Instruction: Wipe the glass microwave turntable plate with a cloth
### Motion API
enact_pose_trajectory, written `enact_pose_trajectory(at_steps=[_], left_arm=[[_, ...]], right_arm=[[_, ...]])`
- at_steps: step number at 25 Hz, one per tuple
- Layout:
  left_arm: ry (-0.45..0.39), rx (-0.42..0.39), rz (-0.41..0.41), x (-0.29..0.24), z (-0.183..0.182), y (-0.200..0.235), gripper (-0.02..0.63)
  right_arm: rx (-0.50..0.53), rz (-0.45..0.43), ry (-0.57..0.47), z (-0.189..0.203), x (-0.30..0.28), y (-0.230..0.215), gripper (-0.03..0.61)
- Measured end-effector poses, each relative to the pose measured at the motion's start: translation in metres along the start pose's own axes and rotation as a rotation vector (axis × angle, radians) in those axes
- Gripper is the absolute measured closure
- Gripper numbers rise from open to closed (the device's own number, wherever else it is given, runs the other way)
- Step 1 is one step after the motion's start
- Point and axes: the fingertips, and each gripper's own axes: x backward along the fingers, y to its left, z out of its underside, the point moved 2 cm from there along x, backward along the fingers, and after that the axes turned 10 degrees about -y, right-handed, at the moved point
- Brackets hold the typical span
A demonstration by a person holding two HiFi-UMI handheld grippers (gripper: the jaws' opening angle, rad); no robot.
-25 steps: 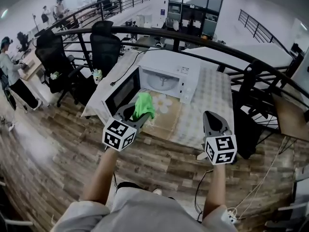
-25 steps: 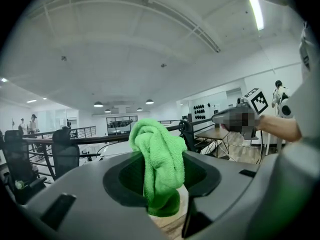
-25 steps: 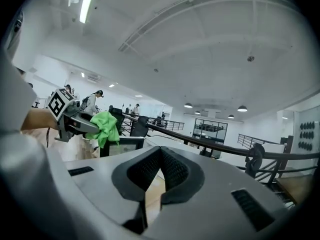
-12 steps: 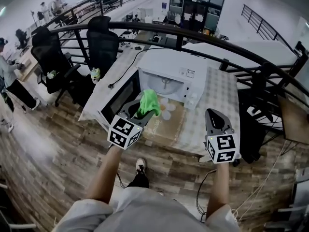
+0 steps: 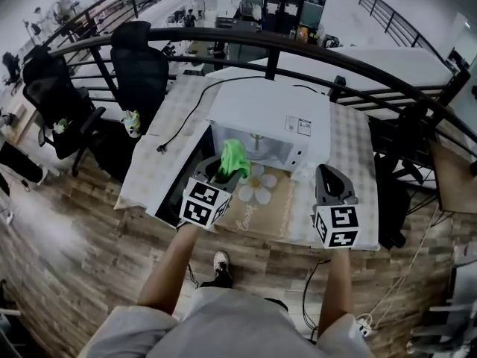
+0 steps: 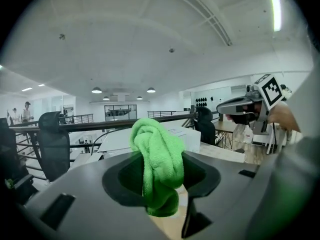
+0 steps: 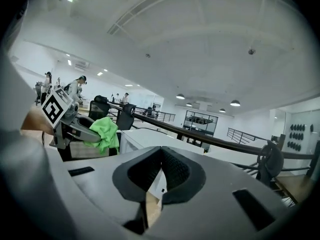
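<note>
A white microwave [image 5: 272, 118] stands on the table with its door [image 5: 181, 176] swung open to the left. In its cavity shows a pale round plate [image 5: 259, 148], partly hidden behind the cloth. My left gripper [image 5: 223, 171] is shut on a bunched green cloth [image 5: 233, 157], held in front of the cavity's left side. The cloth [image 6: 159, 166] stands up between the jaws in the left gripper view. My right gripper [image 5: 330, 181] hovers over the table to the right of the cavity, shut [image 7: 161, 176] with nothing in it.
A tan mat with a flower print [image 5: 257, 196] lies in front of the microwave. A black cord [image 5: 186, 114] runs across the checked tablecloth [image 5: 350, 151]. A black railing [image 5: 298, 51] curves behind the table. Office chairs [image 5: 138, 69] stand at the left on wooden floor.
I have come closer to the table. Both grippers have moved forward toward the microwave, and the green cloth has stayed in the left one.
</note>
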Motion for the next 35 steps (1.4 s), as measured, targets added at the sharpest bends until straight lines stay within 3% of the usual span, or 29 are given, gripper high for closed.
enact_pose_trajectory(at_steps=[5, 9, 13, 19, 25, 30, 35], left_arm=[[0.050, 0.058, 0.044, -0.037, 0.035, 0.019, 0.433], [0.029, 0.170, 0.028, -0.067, 0.062, 0.029, 0.428], [0.111, 0.117, 0.014, -0.102, 0.093, 0.035, 0.426], [0.206, 0.108, -0.085, -0.149, 0.138, 0.060, 0.417], [0.281, 0.191, -0.190, -0.178, 0.180, 0.088, 0.416], [0.334, 0.217, -0.138, -0.199, 0.202, 0.064, 0.417], [0.304, 0.286, -0.076, -0.216, 0.201, 0.024, 0.419]], right_arm=[[-0.022, 0.015, 0.053, 0.027, -0.040, 0.005, 0.574], [-0.062, -0.017, 0.102, 0.059, -0.062, 0.006, 0.575], [-0.074, -0.079, 0.126, 0.085, -0.080, 0.007, 0.574], [-0.094, -0.156, 0.150, 0.117, -0.100, 0.004, 0.574], [-0.096, -0.197, 0.185, 0.141, -0.107, -0.001, 0.574], [-0.076, -0.223, 0.210, 0.151, -0.104, -0.001, 0.574], [-0.067, -0.229, 0.228, 0.154, -0.100, -0.002, 0.574]])
